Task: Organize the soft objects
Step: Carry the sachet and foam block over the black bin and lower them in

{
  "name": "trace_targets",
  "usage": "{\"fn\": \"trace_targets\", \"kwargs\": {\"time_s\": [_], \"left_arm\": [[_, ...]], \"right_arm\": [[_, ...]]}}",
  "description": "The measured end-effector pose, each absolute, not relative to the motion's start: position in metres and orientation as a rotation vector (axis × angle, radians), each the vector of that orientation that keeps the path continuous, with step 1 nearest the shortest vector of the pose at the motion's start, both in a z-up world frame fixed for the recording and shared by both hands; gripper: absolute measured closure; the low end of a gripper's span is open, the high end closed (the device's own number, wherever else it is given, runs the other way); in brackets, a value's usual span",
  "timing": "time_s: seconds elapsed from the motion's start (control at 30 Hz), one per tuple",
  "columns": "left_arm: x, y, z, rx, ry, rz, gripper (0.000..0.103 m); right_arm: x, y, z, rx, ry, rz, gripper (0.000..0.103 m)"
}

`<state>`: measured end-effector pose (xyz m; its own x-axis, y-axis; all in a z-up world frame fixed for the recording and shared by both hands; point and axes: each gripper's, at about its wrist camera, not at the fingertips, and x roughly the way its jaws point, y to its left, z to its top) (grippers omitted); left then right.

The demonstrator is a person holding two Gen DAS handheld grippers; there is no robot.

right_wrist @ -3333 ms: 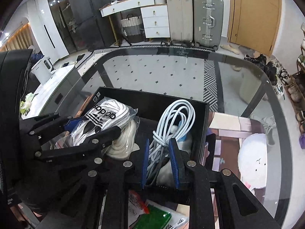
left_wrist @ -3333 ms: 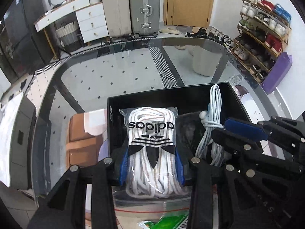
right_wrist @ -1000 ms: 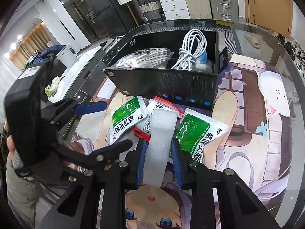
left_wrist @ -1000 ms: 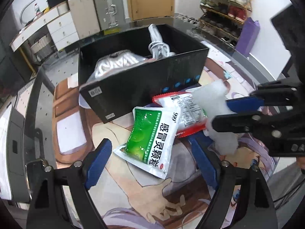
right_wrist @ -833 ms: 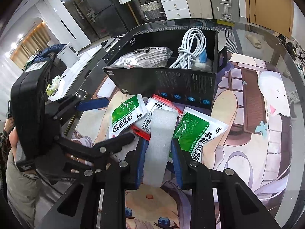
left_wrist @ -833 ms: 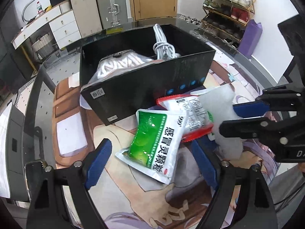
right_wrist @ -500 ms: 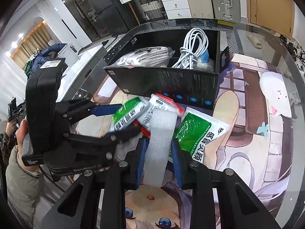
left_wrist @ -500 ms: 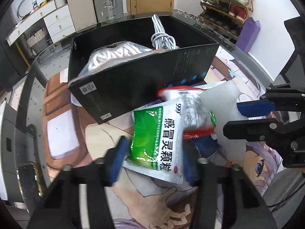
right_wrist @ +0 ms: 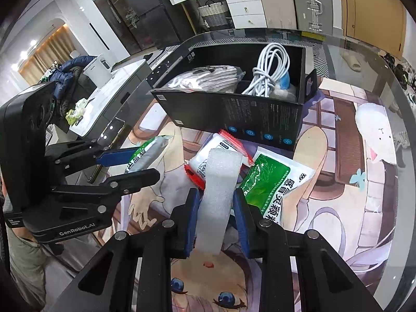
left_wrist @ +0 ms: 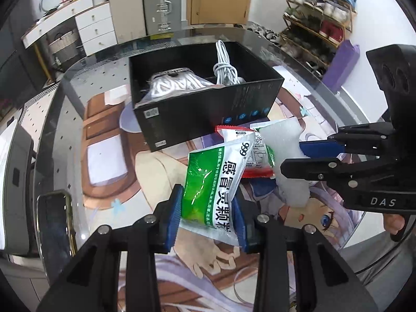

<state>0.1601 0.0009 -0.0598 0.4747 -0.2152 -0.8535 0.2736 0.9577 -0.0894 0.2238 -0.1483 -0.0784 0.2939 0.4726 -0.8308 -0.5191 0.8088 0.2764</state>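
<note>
The left gripper (left_wrist: 208, 215) has just closed its jaws on the green packet (left_wrist: 215, 184), lifted near the black box (left_wrist: 208, 109). On the right, the right gripper (right_wrist: 215, 221) pinches the white foam strip (right_wrist: 215, 195) over the counter (right_wrist: 351, 202).

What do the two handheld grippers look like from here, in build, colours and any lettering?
Both are black, angular linkage frames with silver rivets and blue pads on the fingers. The left gripper shows white "GenRobot.AI" lettering on its body in the right wrist view. The right gripper reads "DAS" on its side in the left wrist view, with a boxy black camera housing behind it.
</note>
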Motion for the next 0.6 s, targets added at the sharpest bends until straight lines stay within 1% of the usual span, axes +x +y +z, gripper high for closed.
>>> {"fn": "trace_targets", "kwargs": {"time_s": [0.33, 0.6], "left_arm": [[0.155, -0.010, -0.049, 0.091, 1.000, -0.307, 0.068], [0.157, -0.003, -0.030, 0.074, 0.943, -0.285, 0.068]], "right_arm": [[0.216, -0.148, -0.065, -0.061, 1.052, 0.665, 0.076], [0.209, -0.153, -0.037, -0.082, 0.962, 0.654, 0.076]]}}
